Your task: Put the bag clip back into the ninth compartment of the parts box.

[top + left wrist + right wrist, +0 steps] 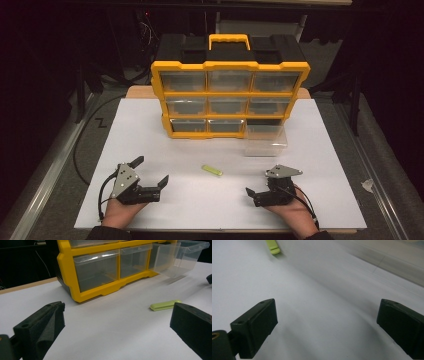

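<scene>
A small flat lime-green piece [212,170] lies on the white table sheet [200,205] between my two grippers. It also appears in the left gripper view [165,305] and at the top of the right gripper view [272,246]. My left gripper [151,171] rests near the front left, open, jaws wide apart and nothing between them [115,335]. My right gripper [259,183] rests near the front right, open and empty as well [324,325]. Both sit a short way from the green piece without touching it.
A yellow-and-black organizer [230,90] with clear drawers stands at the back centre of the table. Its bottom-right clear drawer [266,140] is pulled out onto the sheet [175,257]. Dark floor and metal rails flank the table.
</scene>
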